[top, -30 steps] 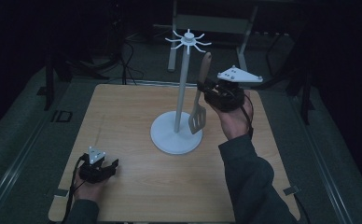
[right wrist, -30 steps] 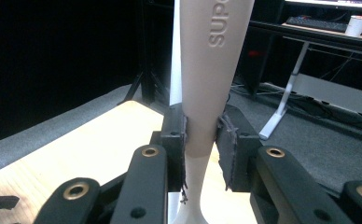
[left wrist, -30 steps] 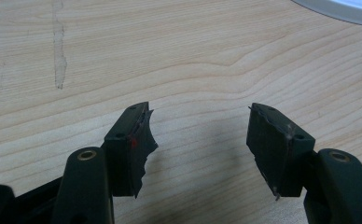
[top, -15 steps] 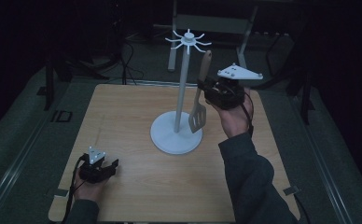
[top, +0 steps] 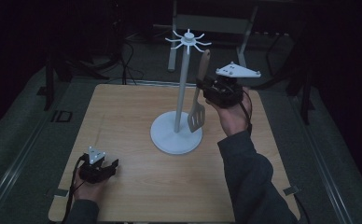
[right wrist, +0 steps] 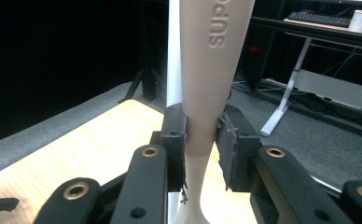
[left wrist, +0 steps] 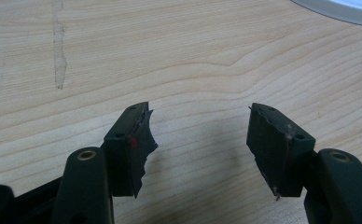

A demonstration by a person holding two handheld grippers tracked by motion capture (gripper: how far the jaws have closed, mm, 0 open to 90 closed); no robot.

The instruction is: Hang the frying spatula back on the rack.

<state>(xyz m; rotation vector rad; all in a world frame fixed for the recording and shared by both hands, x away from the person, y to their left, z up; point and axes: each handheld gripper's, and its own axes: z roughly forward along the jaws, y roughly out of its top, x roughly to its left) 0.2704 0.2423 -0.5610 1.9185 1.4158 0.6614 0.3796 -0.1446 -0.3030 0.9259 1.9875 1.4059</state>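
I have the spatula [top: 198, 100] clamped upright in my right gripper [top: 206, 88] beside the rack [top: 184, 93], not yet hooked, while my left gripper [top: 105, 169] rests open.

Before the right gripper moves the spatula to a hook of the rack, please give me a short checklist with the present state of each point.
1. Right gripper clamped on the spatula handle: ok.
2. Spatula upright, blade hanging down: ok.
3. Blade lifted off the rack base: cannot tell; they overlap in the high view.
4. Hooks at the rack top free of other tools: ok.
5. Hanging hole at the handle's end: cannot tell.
6. Left gripper open, low over the table, away from the rack: ok.
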